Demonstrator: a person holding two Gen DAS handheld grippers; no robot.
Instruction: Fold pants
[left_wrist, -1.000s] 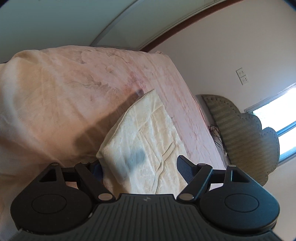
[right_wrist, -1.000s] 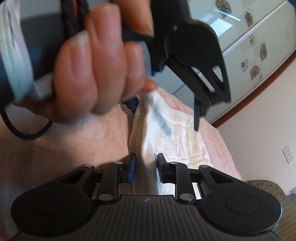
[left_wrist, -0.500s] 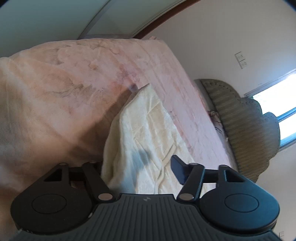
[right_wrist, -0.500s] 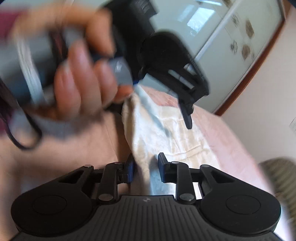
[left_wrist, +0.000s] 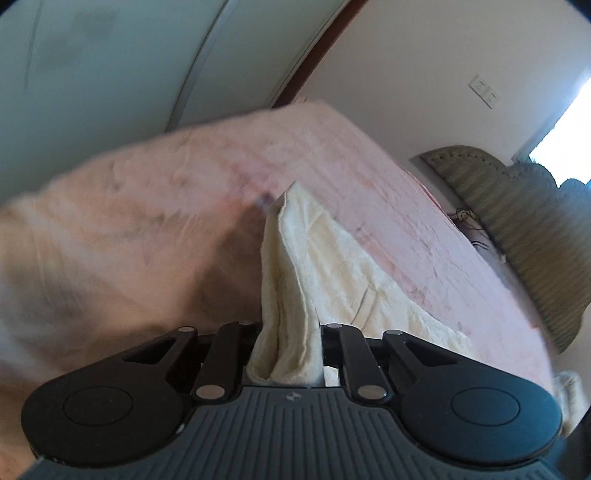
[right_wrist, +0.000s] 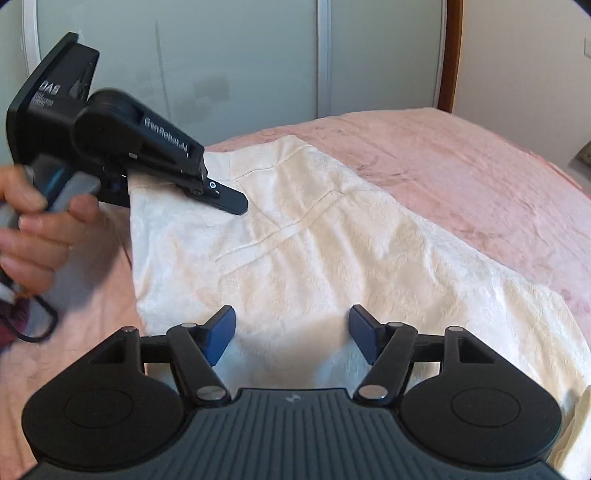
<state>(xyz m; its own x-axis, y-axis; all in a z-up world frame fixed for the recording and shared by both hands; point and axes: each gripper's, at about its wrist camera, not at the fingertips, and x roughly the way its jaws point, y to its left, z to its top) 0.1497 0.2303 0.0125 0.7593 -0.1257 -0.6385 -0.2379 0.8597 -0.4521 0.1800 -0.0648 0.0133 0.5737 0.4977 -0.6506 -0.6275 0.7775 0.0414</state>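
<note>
Cream pants (right_wrist: 314, 251) lie on a pink bedspread (right_wrist: 461, 166). In the left wrist view my left gripper (left_wrist: 286, 343) is shut on a bunched edge of the pants (left_wrist: 291, 295), which rise in a ridge away from it. The right wrist view shows the left gripper (right_wrist: 129, 184) at the pants' far left corner, held by a hand. My right gripper (right_wrist: 290, 332) is open just above the near part of the pants, with cloth below the blue pads (right_wrist: 219, 332) and nothing between them.
The bed's pink cover (left_wrist: 129, 221) spreads left and right of the pants. A padded headboard (left_wrist: 524, 221) stands at the right. Sliding wardrobe doors (right_wrist: 240, 55) are behind the bed. A hand (right_wrist: 33, 236) holds the left gripper's handle.
My left gripper has closed on the pants' edge and lifted it into a ridge. My right gripper has opened, let go of the cloth and drawn back from the left gripper.
</note>
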